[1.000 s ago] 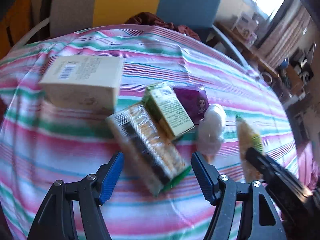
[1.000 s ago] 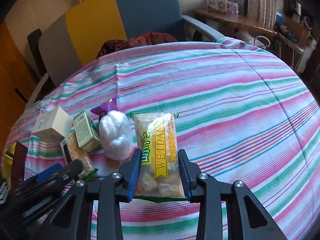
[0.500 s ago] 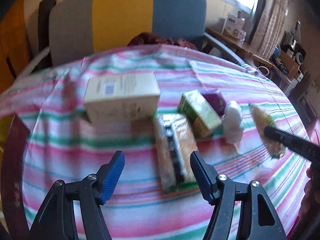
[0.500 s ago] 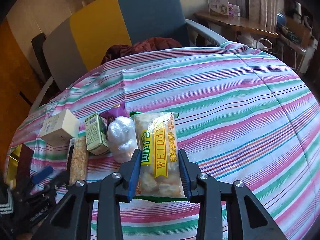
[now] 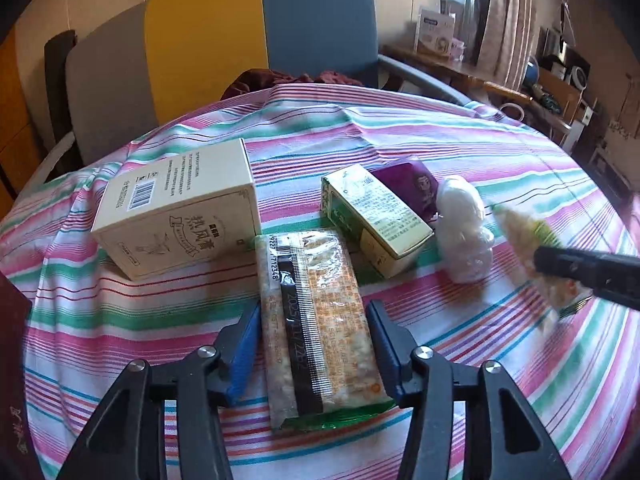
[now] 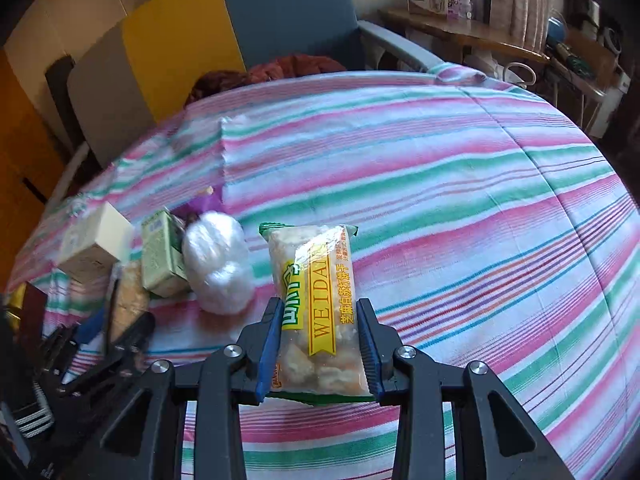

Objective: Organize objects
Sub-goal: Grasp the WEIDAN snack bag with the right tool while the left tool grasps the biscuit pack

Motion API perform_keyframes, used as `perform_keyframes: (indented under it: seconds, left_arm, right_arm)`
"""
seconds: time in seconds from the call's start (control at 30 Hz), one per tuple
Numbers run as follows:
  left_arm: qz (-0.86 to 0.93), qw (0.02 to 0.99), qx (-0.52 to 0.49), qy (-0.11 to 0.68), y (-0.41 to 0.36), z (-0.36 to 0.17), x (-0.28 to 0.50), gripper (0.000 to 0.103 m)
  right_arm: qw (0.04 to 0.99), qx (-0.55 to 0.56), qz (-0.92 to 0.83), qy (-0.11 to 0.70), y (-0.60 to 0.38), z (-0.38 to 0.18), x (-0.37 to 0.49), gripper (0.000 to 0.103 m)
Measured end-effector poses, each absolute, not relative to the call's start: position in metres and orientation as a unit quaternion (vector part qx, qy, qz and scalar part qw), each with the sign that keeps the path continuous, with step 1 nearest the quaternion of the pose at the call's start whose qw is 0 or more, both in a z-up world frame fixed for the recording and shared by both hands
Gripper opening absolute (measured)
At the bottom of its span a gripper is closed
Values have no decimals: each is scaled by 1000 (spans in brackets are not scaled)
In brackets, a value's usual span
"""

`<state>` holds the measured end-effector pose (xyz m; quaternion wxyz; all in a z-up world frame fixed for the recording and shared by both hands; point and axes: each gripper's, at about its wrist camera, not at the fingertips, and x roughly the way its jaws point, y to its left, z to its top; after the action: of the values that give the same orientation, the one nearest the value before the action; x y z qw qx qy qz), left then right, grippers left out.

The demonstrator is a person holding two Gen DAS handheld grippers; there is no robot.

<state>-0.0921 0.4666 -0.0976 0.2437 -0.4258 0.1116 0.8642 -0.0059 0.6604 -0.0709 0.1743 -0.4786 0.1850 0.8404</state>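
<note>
My left gripper (image 5: pixel 314 344) is open, its blue pads on either side of a clear cracker packet with a black strip (image 5: pixel 316 320) that lies on the striped tablecloth (image 5: pixel 460 148). My right gripper (image 6: pixel 318 344) is shut on a yellow-labelled WEIDA snack packet (image 6: pixel 316 288) and holds it above the cloth; it shows blurred at the right of the left wrist view (image 5: pixel 536 256). A cream box (image 5: pixel 180 208), a green carton (image 5: pixel 376 216), a purple pouch (image 5: pixel 416 188) and a white wrapped ball (image 5: pixel 464 228) lie in a cluster behind the cracker packet.
A chair with grey, yellow and blue panels (image 5: pixel 256 36) stands behind the table with a dark red cloth (image 5: pixel 280 78) on its seat. A cluttered wooden shelf (image 5: pixel 460 68) runs along the right wall. A dark maroon object (image 5: pixel 12 320) sits at the left edge.
My left gripper has moved forward and turned so the cracker packet now lies between its open pads. The right gripper still holds the WEIDA packet, shifted slightly right.
</note>
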Motion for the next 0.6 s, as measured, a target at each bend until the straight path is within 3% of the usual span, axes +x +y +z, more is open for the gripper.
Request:
perform_keyframes:
  seconds: [0.2, 0.33, 0.37, 0.6]
  left_arm:
    - [859, 253, -431, 105, 468, -99, -94, 56]
    - [861, 258, -427, 101, 464, -100, -92, 53]
    - [863, 256, -425, 96, 461, -100, -92, 49]
    - [868, 264, -411, 84, 441, -97, -79, 49]
  right_arm:
    - [174, -489, 834, 185, 660, -80, -7, 39]
    - [176, -494, 829, 194, 662, -84, -7, 46]
    - [176, -494, 829, 193, 661, -84, -7, 46]
    - [177, -493, 833, 176, 656, -79, -5, 38]
